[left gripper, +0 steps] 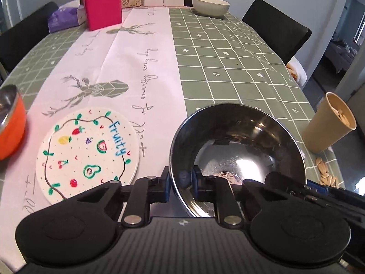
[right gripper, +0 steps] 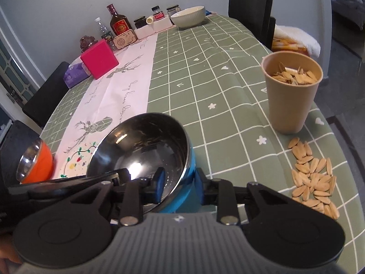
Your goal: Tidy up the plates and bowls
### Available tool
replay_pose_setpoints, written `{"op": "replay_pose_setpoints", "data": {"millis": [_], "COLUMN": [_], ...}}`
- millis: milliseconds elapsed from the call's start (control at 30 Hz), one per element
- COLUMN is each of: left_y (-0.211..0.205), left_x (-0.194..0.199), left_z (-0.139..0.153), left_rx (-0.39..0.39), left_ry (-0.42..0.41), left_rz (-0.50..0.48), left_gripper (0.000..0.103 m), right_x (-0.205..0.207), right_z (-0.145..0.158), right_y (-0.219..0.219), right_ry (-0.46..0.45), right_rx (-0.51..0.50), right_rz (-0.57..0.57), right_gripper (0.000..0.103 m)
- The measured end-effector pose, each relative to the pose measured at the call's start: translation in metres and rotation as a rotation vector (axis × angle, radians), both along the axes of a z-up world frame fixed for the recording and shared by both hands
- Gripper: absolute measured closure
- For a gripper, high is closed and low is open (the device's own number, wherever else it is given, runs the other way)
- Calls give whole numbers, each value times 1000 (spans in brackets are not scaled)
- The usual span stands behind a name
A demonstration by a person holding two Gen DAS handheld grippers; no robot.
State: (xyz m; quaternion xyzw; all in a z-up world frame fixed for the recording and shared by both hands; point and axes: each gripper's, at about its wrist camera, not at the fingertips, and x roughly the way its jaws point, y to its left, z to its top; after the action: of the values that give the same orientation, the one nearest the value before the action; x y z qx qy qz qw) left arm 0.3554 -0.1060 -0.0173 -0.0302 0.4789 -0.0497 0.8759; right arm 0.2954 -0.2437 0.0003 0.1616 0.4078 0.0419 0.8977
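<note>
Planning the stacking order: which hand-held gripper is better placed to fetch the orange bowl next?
Left. Its hand-held gripper grips the steel bowl's rim beside the fruit plate, with the orange bowl just beyond; the right hand-held gripper sits farther off.

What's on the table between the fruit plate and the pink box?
Nothing: between the fruit plate and the pink box lies only bare tablecloth with deer prints, in the left wrist view.

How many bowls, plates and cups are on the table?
Bowls: 3 – blue bowl, orange bowl, white bowl
Plates: 1 – fruit plate
Cups: 1 – tan cup
Total: 5
</note>
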Motion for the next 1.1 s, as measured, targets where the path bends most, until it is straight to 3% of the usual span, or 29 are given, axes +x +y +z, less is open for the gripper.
{"op": "replay_pose_setpoints", "data": {"millis": [133, 333, 667, 967, 1100], "left_y": [9, 6, 31, 92, 109], "left_x": [1, -14, -68, -161, -208], "left_z": [5, 23, 46, 72, 73], "left_rx": [-56, -6, -7, -29, 54], "left_ry": [48, -7, -23, -62, -111], "left_rz": [11, -4, 32, 174, 254], "left_gripper": [88, 88, 88, 87, 87], "right_x": [-2, -9, -45, -112, -147], "right_z": [1, 15, 40, 59, 53], "right_y": [-6, -4, 12, 56, 86], "right_ry": [-4, -38, 45, 43, 106], "right_rx": [31, 40, 102, 139, 165], "right_rz": [-34, -41, -6, 191, 315], "right_gripper": [81, 82, 85, 85, 84]}}
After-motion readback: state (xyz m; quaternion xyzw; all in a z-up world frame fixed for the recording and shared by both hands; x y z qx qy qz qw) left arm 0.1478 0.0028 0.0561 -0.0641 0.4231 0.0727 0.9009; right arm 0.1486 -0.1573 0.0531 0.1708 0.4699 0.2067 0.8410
